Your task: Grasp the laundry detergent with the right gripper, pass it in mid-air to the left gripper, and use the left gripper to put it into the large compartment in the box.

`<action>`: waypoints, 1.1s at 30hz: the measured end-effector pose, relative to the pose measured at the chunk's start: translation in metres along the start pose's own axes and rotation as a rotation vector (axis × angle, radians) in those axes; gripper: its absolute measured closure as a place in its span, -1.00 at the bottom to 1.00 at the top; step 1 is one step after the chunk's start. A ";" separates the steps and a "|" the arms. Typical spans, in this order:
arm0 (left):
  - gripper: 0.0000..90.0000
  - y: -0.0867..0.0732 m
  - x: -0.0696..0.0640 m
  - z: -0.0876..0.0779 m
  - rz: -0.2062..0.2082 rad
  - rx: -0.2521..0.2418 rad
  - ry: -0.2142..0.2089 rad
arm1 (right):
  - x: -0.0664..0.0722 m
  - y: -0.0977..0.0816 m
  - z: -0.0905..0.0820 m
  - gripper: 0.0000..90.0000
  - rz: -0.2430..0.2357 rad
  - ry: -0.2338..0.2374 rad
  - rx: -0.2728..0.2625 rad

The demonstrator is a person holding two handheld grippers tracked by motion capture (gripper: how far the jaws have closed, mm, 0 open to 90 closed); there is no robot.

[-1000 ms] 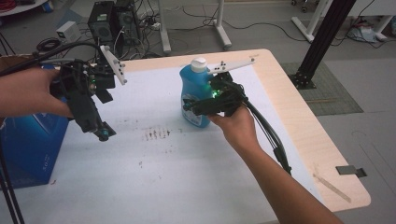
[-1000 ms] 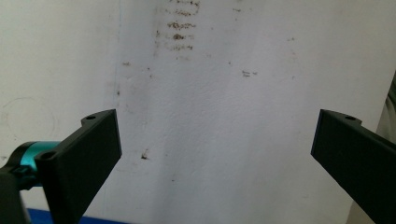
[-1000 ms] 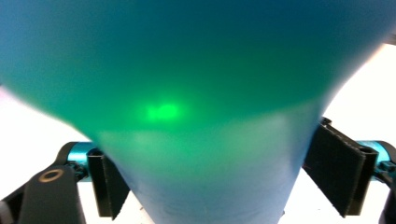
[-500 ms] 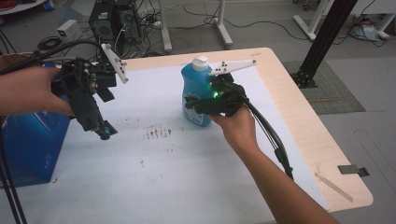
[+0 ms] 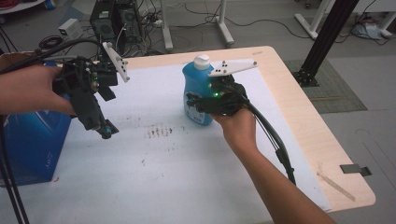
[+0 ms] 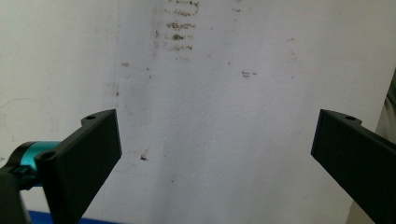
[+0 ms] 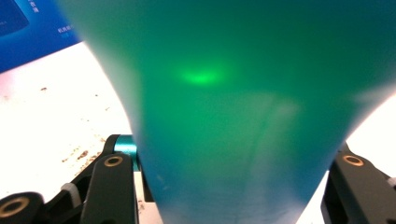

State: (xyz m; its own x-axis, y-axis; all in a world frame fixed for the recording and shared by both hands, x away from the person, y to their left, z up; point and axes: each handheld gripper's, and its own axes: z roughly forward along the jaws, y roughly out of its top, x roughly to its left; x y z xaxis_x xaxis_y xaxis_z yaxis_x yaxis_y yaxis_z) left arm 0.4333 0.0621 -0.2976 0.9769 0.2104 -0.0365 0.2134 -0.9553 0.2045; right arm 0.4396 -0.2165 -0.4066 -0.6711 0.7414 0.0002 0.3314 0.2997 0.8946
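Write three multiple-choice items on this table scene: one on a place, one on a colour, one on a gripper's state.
1. Where does the blue plastic detergent bottle stand?
A. on the floor
B. on the white-covered wooden table
C. on the blue box

2. What colour is the bottle's round cap?
A. white
B. red
C. black

3. How does the left gripper stand?
A. shut on the bottle
B. shut on the cap
C. jaws apart, holding nothing

Answers:
1 B, its base rests on the white sheet.
2 A, the cap shows white in the high view.
3 C, the left gripper view shows bare table between its jaws, while the right gripper grips the bottle.
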 end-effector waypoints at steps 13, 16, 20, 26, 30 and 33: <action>-0.96 0.002 -0.002 -0.003 0.004 -0.025 -0.009 | 0.005 0.003 -0.004 0.03 -0.051 0.025 0.014; -0.96 0.002 -0.003 -0.006 0.007 -0.044 -0.017 | 0.005 0.006 -0.007 0.03 -0.062 0.059 0.023; -0.96 0.004 -0.005 -0.011 0.020 -0.054 -0.017 | 0.004 0.013 -0.014 0.03 -0.094 0.130 0.034; -0.96 0.010 -0.012 -0.028 0.036 -0.083 -0.003 | 0.003 0.024 -0.029 0.03 -0.143 0.273 0.030; -0.96 0.014 -0.016 -0.034 0.042 -0.091 -0.004 | 0.007 0.030 -0.035 0.03 -0.177 0.368 0.031; -0.96 0.018 -0.019 -0.039 0.054 -0.112 -0.024 | 0.010 0.033 -0.038 0.03 -0.200 0.418 0.036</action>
State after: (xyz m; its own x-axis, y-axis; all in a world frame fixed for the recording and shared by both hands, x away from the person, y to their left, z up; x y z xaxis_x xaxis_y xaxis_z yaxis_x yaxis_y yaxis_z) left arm 0.4179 0.0492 -0.2552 0.9872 0.1532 -0.0452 0.1596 -0.9355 0.3152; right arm 0.4192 -0.2220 -0.3600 -0.9315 0.3634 0.0161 0.1861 0.4378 0.8796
